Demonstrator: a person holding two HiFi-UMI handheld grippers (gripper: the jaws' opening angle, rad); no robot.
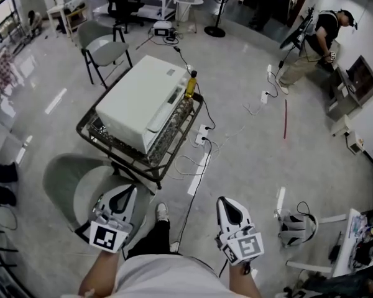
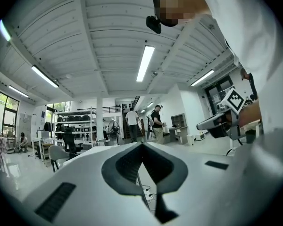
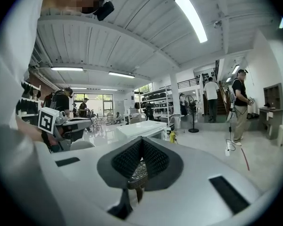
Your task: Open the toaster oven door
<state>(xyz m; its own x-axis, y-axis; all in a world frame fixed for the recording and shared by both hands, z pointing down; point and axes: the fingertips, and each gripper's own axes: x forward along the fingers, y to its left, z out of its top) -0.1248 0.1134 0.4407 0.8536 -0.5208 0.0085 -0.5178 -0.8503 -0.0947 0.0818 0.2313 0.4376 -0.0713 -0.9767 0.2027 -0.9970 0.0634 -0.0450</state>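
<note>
The oven (image 1: pixel 143 98) sits on a wire bench (image 1: pixel 93 138) in the upper left middle of the head view. It is a white box whose long axis runs on a slant from the lower left to the upper right of the frame. Its front faces the lower right, and a long handle (image 1: pixel 162 109) lies along that face. The door looks flush with the body, still closed. In the right gripper view the oven (image 3: pixel 140 128) shows as a white block just above the fingertips, well beyond them.

The bench has a raised wire rim and holds two things: the oven, which fills most of it, and a yellow bottle (image 1: pixel 191 84) standing upright at the upper right end, just beside the oven. A power strip (image 1: pixel 203 135) lies on the floor near the bench's lower right side, with cables running from it.

Both grippers are at the bottom of the head view, well apart from the oven. The left gripper (image 1: pixel 127 193) points up the frame, and in its own view its fingers (image 2: pixel 127 164) meet at the tips with nothing between them. The right gripper (image 1: pixel 224 204) also points up the frame; its fingers (image 3: pixel 127 159) are closed together and empty.
</note>
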